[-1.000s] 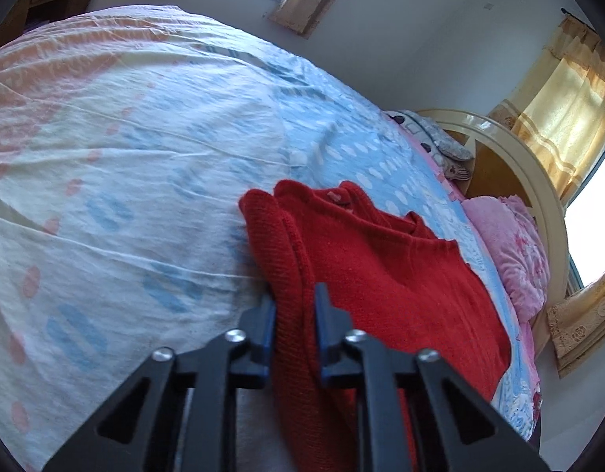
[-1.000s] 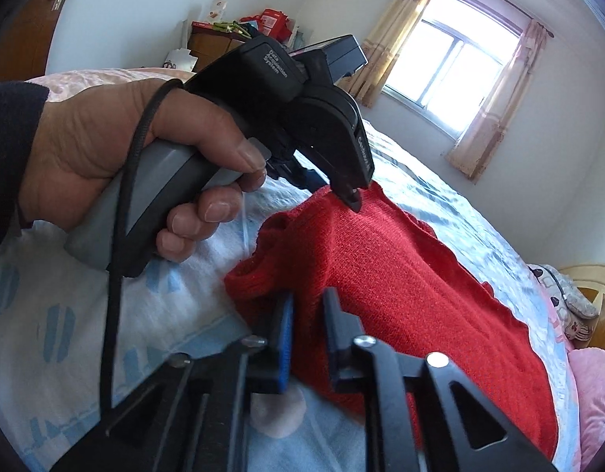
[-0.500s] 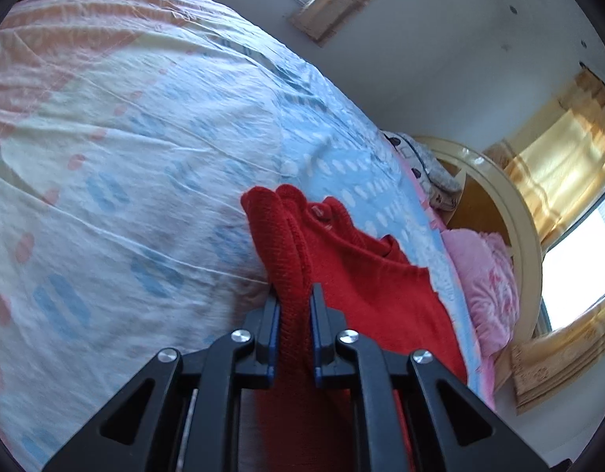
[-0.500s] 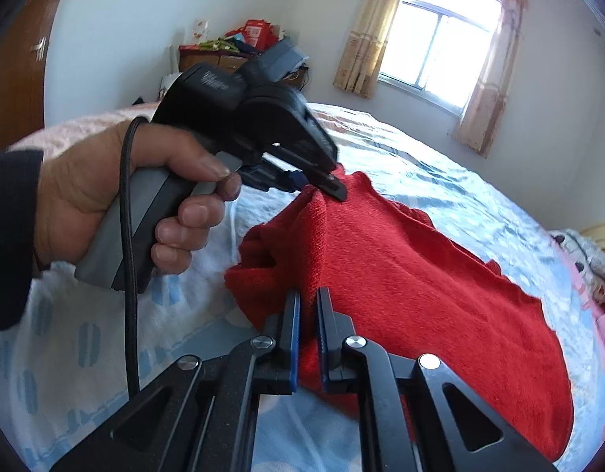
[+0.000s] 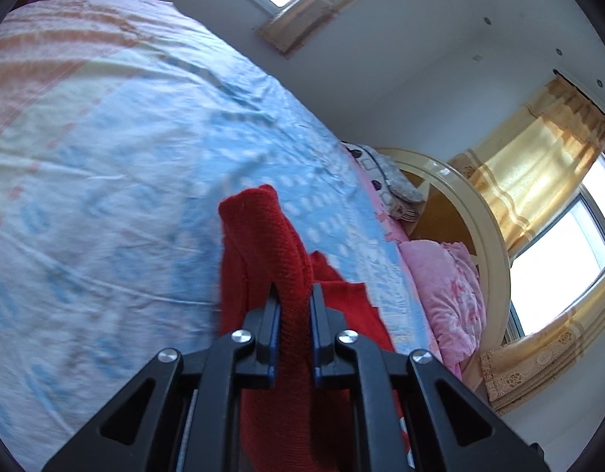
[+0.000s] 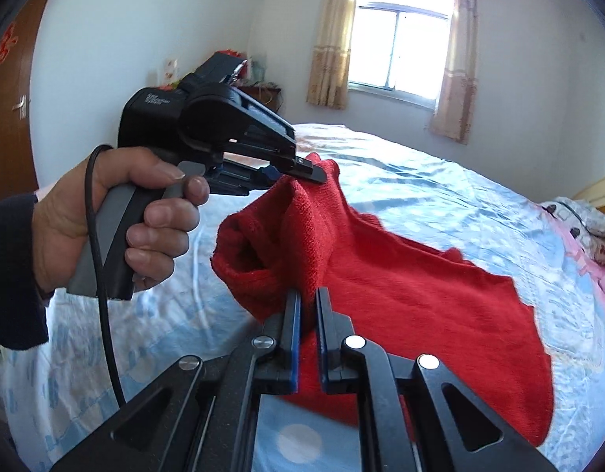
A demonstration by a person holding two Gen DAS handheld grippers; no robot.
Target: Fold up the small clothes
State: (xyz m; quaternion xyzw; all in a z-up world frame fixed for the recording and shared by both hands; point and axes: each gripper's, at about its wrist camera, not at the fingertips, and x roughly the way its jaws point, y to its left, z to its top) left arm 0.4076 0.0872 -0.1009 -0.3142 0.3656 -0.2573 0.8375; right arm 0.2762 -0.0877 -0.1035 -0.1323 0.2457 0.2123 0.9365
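Left gripper (image 5: pixel 295 299): clenched on a thick fold of the red knitted sweater (image 5: pixel 271 236), blue-lined pads pressing the knit from both sides, only a narrow slot between them filled with cloth. Seen again from the right wrist view (image 6: pixel 302 171) at about 11 o'clock of the sweater, carried by a hand (image 6: pixel 117 216) in a dark sleeve (image 6: pixel 11 271), black cable (image 6: pixel 102 275) hanging from the grip; tips biting the topmost peak of the garment.

Right gripper (image 6: pixel 308 306): nearly fully closed, pinching another ridge of the same red knitted sweater (image 6: pixel 381 287) at 6 o'clock in its own view, cloth squeezed thin between the blue pads.

Sweater lifted at both pinched points, sagging between them, cuff or hem opening gaping at 9 o'clock; rest trailing toward 4 o'clock and resting on the bed sheet (image 6: pixel 440 185).

Sheet pale blue with white ovals, peach bands toward 10 o'clock in the left wrist view (image 5: pixel 105 126). Pink quilt (image 5: pixel 447 287) at 3 o'clock, beside a cream headboard (image 5: pixel 487 236). Yellow curtains (image 5: pixel 538 165) beyond at 2 o'clock. Window (image 6: pixel 400 47) at 12 o'clock of the right wrist view.
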